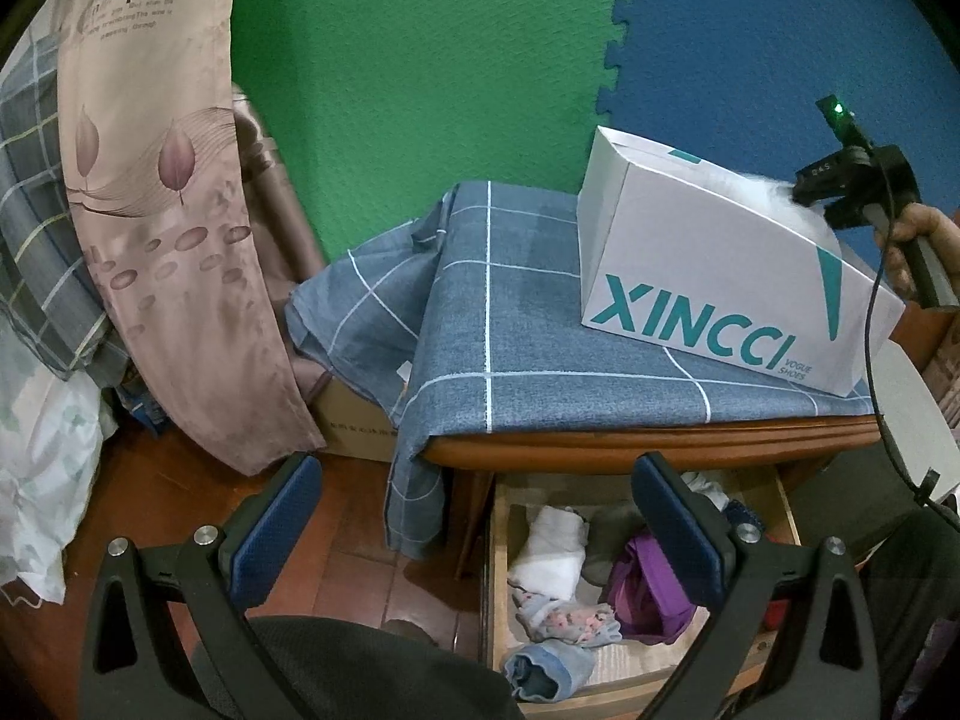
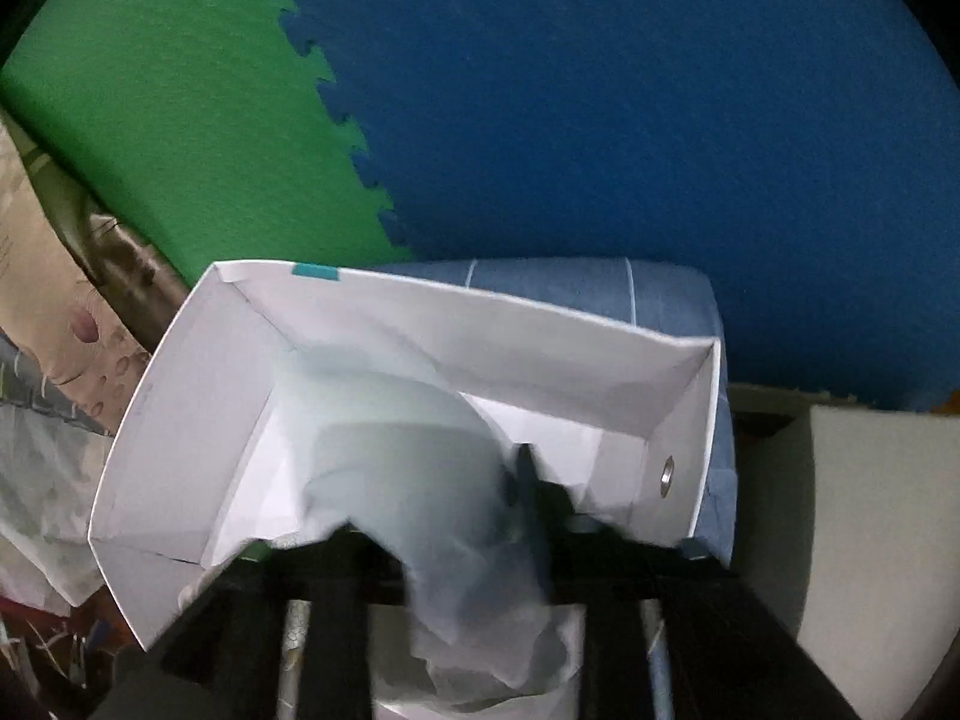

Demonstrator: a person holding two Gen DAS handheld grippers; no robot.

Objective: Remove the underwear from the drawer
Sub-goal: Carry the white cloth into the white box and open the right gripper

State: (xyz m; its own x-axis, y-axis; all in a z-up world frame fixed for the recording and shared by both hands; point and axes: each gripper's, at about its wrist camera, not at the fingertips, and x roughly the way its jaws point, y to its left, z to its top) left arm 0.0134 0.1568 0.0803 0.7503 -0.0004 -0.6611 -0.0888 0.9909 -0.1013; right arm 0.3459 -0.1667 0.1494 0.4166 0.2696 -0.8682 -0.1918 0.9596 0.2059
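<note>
The wooden drawer [image 1: 498,576] stands pulled out under the cabinet, holding a white piece [image 1: 555,552], a purple one [image 1: 648,588], a floral one [image 1: 570,624] and a blue one [image 1: 540,669]. My left gripper [image 1: 480,471] hovers open above the drawer's left edge with nothing in it. Above the white XINCCI shoe box [image 1: 708,276] a hand holds my right gripper [image 1: 828,204], a blurred white garment [image 1: 774,192] at its tip. In the right wrist view that garment [image 2: 420,450] hangs loose between the parted fingers of the right gripper [image 2: 438,492], over the open box [image 2: 180,420].
A blue checked cloth [image 1: 540,324] covers the cabinet top and hangs off its left side. A patterned curtain [image 1: 168,210] and a cardboard box [image 1: 354,420] stand to the left. Green and blue foam mats [image 1: 420,60] line the wall. A black cable [image 1: 876,360] trails from the right gripper.
</note>
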